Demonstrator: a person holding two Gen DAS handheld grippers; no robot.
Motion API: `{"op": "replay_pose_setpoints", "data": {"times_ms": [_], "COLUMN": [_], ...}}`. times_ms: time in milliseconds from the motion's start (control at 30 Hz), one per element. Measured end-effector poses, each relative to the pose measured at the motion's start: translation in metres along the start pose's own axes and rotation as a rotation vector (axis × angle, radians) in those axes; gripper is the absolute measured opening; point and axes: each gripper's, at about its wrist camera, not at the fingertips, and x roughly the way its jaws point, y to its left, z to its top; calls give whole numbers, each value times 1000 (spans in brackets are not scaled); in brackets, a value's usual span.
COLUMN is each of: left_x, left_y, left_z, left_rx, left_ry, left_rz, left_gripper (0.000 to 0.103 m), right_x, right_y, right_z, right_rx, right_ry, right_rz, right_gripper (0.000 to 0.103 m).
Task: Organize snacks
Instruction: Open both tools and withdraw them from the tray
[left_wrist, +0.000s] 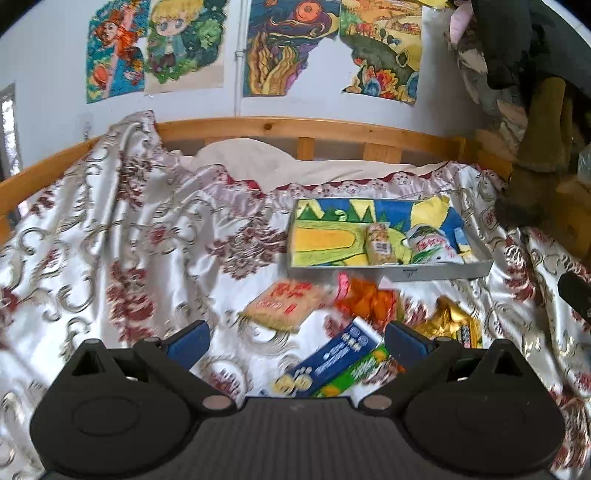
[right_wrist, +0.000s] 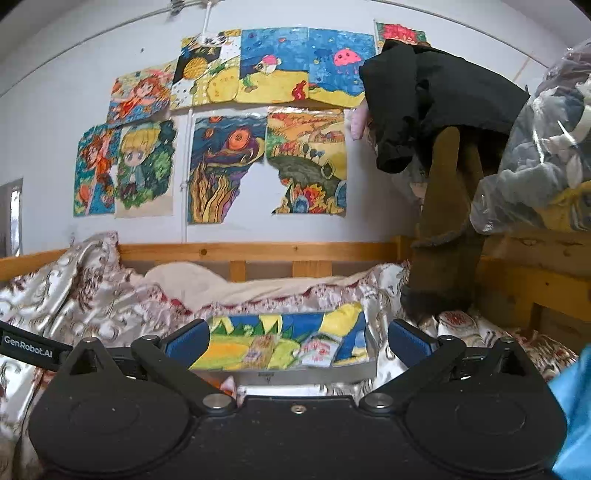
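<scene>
A: The fingers (left_wrist: 188, 341) of the left gripper (left_wrist: 295, 343) stand wide apart and hold nothing; the right gripper (right_wrist: 295, 341) is spread just as wide, also empty. Why both?

B: Judged from the layout, each is set for a pick-up. The loose snacks lie on the bed (left_wrist: 129, 258), on the patterned coverlet, just short of the tray's near wall: a pale cracker pack (left_wrist: 286, 304), an orange packet (left_wrist: 369, 301), a gold packet (left_wrist: 452, 321), and a blue box (left_wrist: 332, 360) lying against a green box (left_wrist: 364, 371), both partly framed by the left fingers.

A: And the tray (left_wrist: 443, 271)?

B: It sits on the bed toward the wooden headboard rail (left_wrist: 295, 127), lined with a coloured drawing. Two items already rest in it, toward its right end: a small yellow snack bag (left_wrist: 380, 243) and, beside it, a white-and-green bag (left_wrist: 432, 245). The left half of the lining is bare, presumably the room left for the remainder.

A: What does the right wrist view add?

B: The tray lies straight ahead, between the right fingers but beyond them, not touched. A blue sleeve (right_wrist: 576, 406) shows at the right edge. The blue box is probably the left gripper's nearest target; it is blurred, so contact cannot be told.
</scene>
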Motion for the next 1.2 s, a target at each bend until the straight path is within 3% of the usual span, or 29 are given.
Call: {"op": "replay_pose_setpoints", "data": {"times_ms": [367,667,933,1200], "left_x": [-36,-45,-41,-35], "left_y": [-24,-24,-24,-15], "left_z": [-39,-47,-49,-44], "left_rx": [155,150,153,89], "left_ry": [-35,-24,20,94], "left_rz": [20,24,14,-7], "left_gripper": [103,103,103,103], "right_x": [-36,-51,-49,-42], "right_y": [9,4,6,4], "right_z": [-25,-32,-34,-37], "right_rx": [-4,11,-6,5], "right_ry": [168,211,225,259], "right_rz": [-55,-65,-55,-69], "right_gripper": [102,102,102,102]}}
